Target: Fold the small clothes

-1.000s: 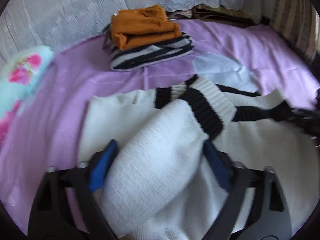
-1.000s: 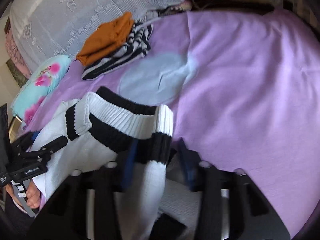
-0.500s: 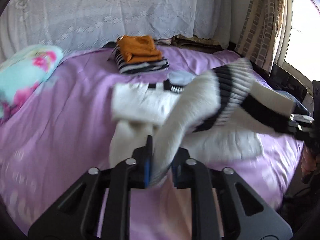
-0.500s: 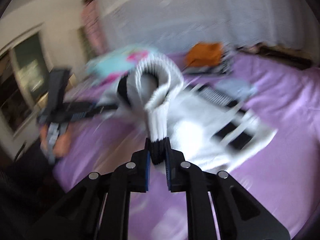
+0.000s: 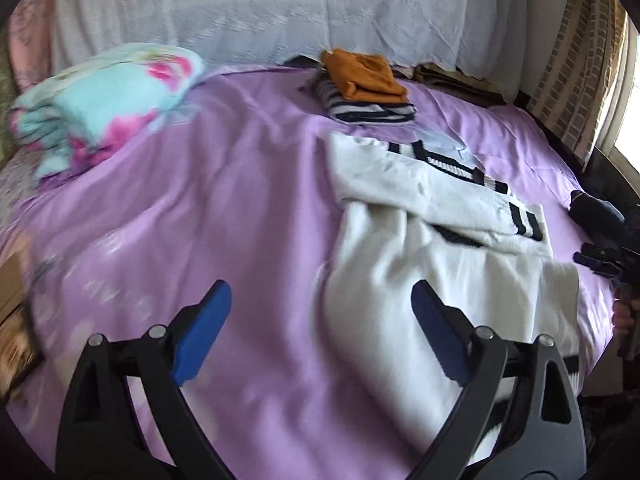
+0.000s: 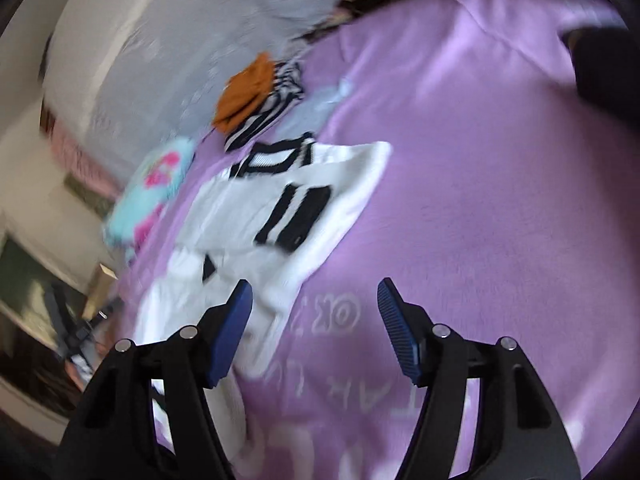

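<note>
Purple bedsheet (image 5: 248, 208), smooth and softly creased, covers the bed; faint pale lettering is printed on it in the right wrist view. Behind it hangs a white, lace-textured cloth (image 5: 280, 8), and a brick-patterned curtain (image 5: 580, 64) falls at the right edge beside a bright window.

On the sheet lies the white sweater (image 5: 432, 240), a thick knit with black ribbed bands at collar and cuff. One sleeve is folded across its chest, the striped cuff lying flat near the right side of the body. The lower body spreads towards the bed's near edge, rumpled in broad soft folds. It shows again in the right wrist view (image 6: 280, 216), blurred.

Further back, well apart from the sweater's hem but near its collar, sits a small stack: a folded orange garment (image 5: 364, 76) on top of a folded black-and-white striped garment (image 5: 372, 110). A puffy turquoise pillow (image 5: 104, 100) with pink flowers rests at the far left.

Left gripper (image 5: 320, 316) hovers over the sheet, its blue-padded jaws spread wide and empty, the sweater's edge between them below. Right gripper (image 6: 314, 320) is likewise spread wide and holds nothing, its left pad above the sweater's hem
</note>
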Available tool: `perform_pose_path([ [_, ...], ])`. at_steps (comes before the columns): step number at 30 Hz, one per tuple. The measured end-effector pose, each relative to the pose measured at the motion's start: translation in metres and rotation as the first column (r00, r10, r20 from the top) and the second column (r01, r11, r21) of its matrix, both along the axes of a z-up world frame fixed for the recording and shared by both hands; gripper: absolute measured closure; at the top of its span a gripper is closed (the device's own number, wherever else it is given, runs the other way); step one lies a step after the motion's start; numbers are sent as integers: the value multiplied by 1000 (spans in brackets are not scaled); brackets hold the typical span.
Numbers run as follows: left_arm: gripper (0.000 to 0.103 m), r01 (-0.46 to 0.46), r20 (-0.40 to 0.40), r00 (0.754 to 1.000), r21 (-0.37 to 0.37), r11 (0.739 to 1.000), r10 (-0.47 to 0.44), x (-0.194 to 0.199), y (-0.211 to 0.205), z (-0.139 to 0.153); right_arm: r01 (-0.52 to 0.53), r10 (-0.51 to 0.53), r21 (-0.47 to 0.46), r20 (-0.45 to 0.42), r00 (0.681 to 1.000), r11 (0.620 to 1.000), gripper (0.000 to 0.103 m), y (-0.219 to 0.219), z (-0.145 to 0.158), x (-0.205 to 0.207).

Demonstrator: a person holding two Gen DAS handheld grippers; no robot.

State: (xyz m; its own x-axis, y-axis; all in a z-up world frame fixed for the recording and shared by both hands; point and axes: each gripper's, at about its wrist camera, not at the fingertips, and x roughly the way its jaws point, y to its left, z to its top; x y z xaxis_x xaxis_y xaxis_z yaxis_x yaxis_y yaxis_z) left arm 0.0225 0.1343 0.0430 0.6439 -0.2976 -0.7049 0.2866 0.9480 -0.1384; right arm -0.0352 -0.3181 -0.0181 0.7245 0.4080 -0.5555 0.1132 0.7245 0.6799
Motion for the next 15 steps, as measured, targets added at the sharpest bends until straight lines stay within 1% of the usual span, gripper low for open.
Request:
perform_pose_path([
  [1, 10, 23, -20, 1000, -5, 1000, -23, 14, -8, -2, 19, -19, 45, -8, 1000, 999, 38, -5, -5, 9],
  [4, 10, 57, -93, 994, -32, 998, -60, 73, -41, -9, 54, -53, 89, -17, 998, 995, 38, -7, -13, 31],
  [7, 9, 56, -170, 983, -41, 998, -62, 131, -72, -24, 80, -76, 159, -32, 997, 984, 38, -10, -25, 61],
  [8, 9, 49, -202, 978, -51, 997, -58, 147, -78, -31, 90, -87, 168, -28, 996, 982, 38, -9, -25, 66],
  [9, 9, 48, -246, 967, -81, 996, -66, 165, -86, -41, 92, -90, 166, -19, 996, 982, 38, -10, -24, 71],
  [10, 8, 59, -283, 955, -112, 992, -89, 177, -93, -50, 83, -82, 153, -13, 997, 985, 38, -8, -22, 81],
  [11, 8, 63, -313, 944, -129, 990, -101, 188, -98, -60, 75, -75, 135, -11, 997, 988, 40, -6, -23, 87],
  [12, 7, 49, -328, 941, -117, 992, -85, 197, -102, -70, 64, -63, 96, -9, 998, 993, 44, -2, -22, 97],
  [13, 7, 50, -319, 944, -105, 993, -81, 200, -107, -74, 51, -51, 47, -14, 999, 998, 58, 3, -24, 104],
  [14, 10, 60, -284, 956, -81, 995, -80, 199, -112, -73, 40, -40, -5, -16, 999, 999, 77, 7, -25, 113],
  [15, 26, 80, -229, 969, -54, 995, -90, 193, -118, -69, 31, -32, -60, -10, 999, 998, 81, 12, -23, 121],
])
